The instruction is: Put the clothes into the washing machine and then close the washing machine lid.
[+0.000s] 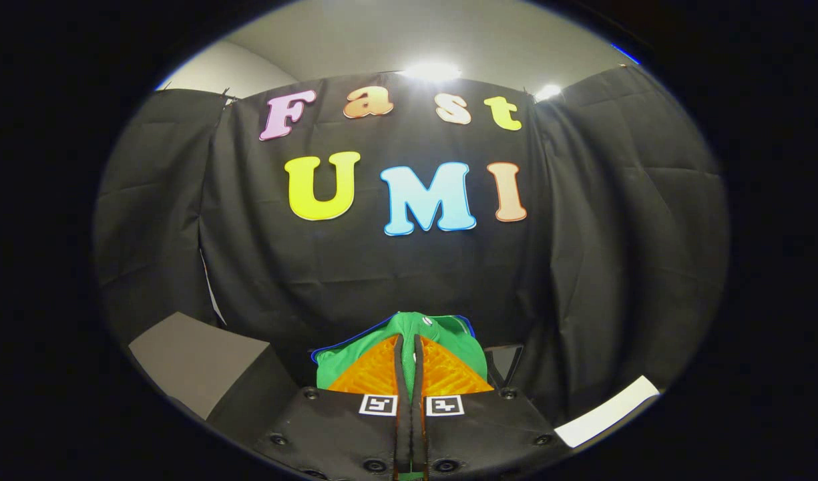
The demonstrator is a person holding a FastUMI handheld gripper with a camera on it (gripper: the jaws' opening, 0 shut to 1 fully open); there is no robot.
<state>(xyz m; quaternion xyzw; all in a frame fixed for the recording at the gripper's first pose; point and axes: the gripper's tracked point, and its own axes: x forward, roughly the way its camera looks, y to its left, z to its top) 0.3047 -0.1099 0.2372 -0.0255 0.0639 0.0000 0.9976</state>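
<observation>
My gripper (409, 347) is shut on a green garment (449, 334) with a thin blue edge. The cloth bunches around and over the two fingertips and hangs on both sides of them, held up in the air in front of the black cloth wall. A sliver of the same green cloth shows low down between the fingers (382, 371). The pads press together with only a narrow slit between them.
A grey box-shaped block (195, 361) stands low to the left of the fingers. A dark frame-like object (505, 361) sits just right of the garment. A white strip (605, 411) lies lower right. Black curtain (616, 234) surrounds the booth.
</observation>
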